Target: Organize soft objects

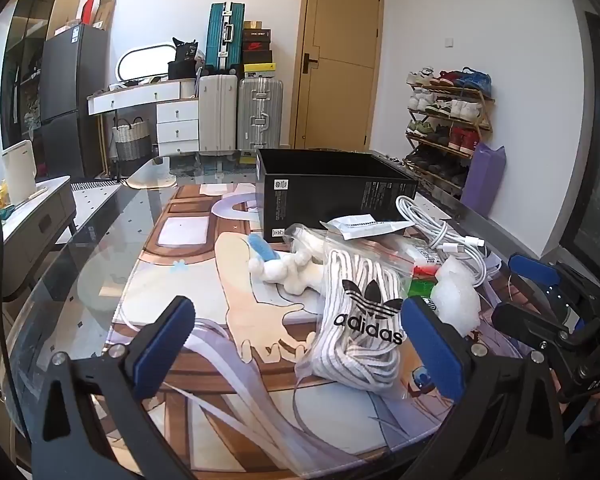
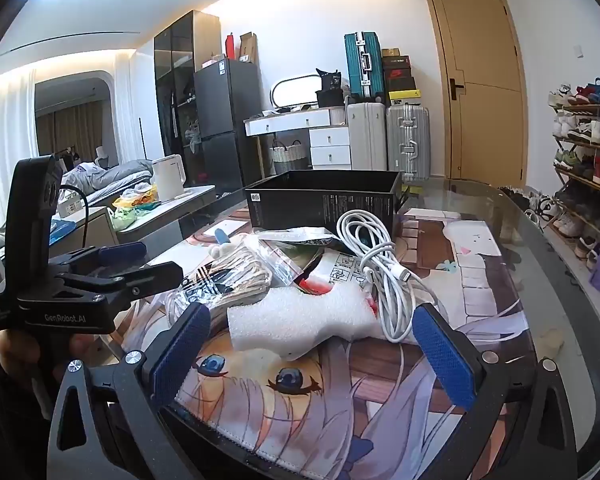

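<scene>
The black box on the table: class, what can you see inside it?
Only the rim and a strip of dark inner wall of the open-topped black box show. Its floor and any contents are hidden by its near wall in both views.

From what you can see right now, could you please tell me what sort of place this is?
Probably a lived-in home: stacked hard-shell suitcases by a tan wooden door, a wooden rack of shoes, a dark fridge.

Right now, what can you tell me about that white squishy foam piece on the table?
The white foam piece looks soft and bubbly, like packing foam, with a notched, uneven outline. It lies flat on the picture mat, just ahead of the open right gripper, not pinched. The coiled white cable rests against its right end, and a red-marked packet sits right behind it.
</scene>
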The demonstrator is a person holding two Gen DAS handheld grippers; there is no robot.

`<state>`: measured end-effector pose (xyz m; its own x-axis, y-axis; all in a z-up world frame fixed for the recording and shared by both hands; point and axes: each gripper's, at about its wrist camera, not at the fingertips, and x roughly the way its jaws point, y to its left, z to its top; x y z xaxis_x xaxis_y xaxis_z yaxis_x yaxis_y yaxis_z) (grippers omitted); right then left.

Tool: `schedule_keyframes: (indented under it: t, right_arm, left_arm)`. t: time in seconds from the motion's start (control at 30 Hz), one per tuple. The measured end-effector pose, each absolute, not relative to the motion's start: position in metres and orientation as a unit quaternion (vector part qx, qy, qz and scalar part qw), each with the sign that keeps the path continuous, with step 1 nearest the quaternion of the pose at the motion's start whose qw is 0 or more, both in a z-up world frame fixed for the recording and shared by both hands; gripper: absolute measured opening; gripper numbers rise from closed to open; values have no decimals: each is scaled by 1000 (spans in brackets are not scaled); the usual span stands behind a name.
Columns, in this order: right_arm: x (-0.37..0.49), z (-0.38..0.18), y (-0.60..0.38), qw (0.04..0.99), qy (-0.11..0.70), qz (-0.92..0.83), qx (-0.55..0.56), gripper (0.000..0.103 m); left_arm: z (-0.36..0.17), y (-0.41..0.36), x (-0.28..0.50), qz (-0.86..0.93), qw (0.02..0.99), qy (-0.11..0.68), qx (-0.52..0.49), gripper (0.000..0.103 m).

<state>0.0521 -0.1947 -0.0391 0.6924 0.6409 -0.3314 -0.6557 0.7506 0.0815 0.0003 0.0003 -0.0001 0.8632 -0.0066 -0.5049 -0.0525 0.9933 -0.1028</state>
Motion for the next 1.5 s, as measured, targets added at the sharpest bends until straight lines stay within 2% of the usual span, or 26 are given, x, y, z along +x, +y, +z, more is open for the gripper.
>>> schedule_keyframes:
  t: [1.5]
  right_arm:
    - [51,-42,-192,918,176,355,-26,102]
  left_arm:
    - [0,3,-1,16,966,253,-56,103]
